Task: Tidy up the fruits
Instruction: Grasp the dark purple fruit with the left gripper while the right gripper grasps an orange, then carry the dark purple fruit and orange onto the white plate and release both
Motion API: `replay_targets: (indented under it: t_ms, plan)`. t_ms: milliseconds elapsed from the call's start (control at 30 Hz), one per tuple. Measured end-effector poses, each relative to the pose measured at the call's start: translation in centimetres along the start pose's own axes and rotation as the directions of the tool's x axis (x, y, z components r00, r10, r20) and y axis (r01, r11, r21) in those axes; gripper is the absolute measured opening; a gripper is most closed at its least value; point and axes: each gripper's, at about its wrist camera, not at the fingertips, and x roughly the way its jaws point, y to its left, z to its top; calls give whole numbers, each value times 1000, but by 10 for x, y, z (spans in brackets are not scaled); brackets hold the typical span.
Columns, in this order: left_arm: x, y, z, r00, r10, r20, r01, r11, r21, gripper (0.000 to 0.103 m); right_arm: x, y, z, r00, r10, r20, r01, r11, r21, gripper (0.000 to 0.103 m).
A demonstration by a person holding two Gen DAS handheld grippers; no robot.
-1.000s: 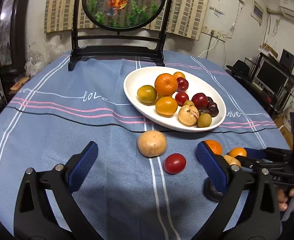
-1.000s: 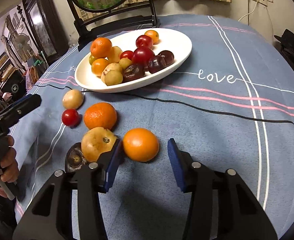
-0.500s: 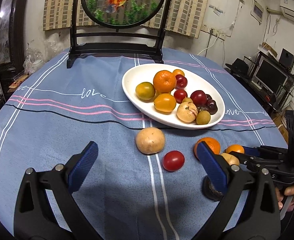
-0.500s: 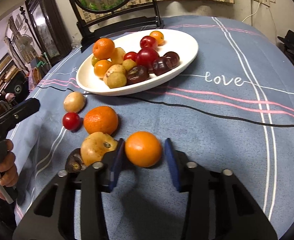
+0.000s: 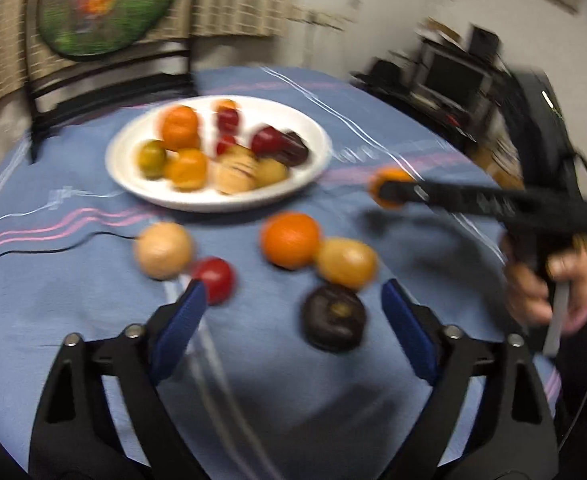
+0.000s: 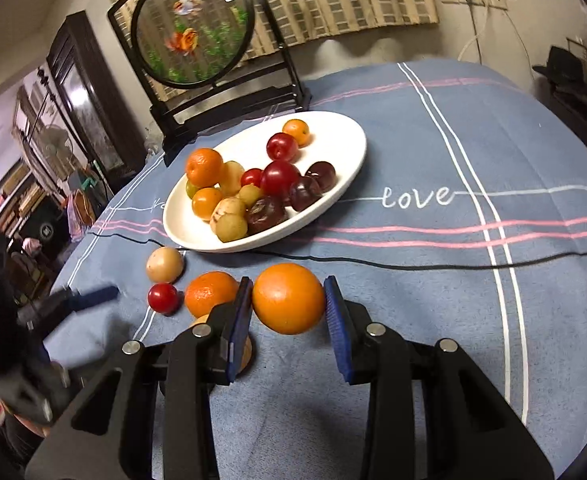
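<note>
Left wrist view, blurred: the left gripper (image 5: 289, 312) is spread wide and empty, a dark fruit (image 5: 334, 317) between its pads at 1 o'clock.

Right wrist view: the right gripper (image 6: 288, 306) is clamped on an orange (image 6: 288, 298) held above the blue tablecloth (image 6: 433, 312), the white plate (image 6: 345, 176) at 12 o'clock. The orange looks firm and smooth-skinned, probably best gripped across its widest middle.

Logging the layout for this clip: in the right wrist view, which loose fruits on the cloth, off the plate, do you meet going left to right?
Tan round fruit and small red fruit, at nearly the same position → orange mandarin → large orange, held off the cloth between the right gripper fingers.
</note>
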Motion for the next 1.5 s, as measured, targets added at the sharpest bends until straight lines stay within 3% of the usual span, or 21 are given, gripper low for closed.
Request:
replay_targets:
  t_ms: [133,400,800,1000,1133,1500]
  plan:
    - [16,-16,-6,998,-7,-64,12,997,73,68,-1,1,1,1000,-8,2,8,1000,-2,36]
    - [31,-19,-10,995,-11,-102,20,996,86,58,-2,1,0,1000,-7,-2,7,1000,1,36]
    - [43,-21,-9,990,-5,-142,18,995,94,55,-5,3,-1,1000,1,-2,-1,1000,4,36]
    - [43,-25,-9,990,14,-141,2,994,114,54,-4,3,-1,1000,0,-4,0,1000,6,36]
    - [43,-28,-9,990,17,-139,1,992,130,48,-4,3,-1,1000,-5,-5,5,1000,5,36]
    - [41,-29,-9,991,39,-129,-22,991,132,47,7,5,-5,999,-29,-39,27,999,-33,36]
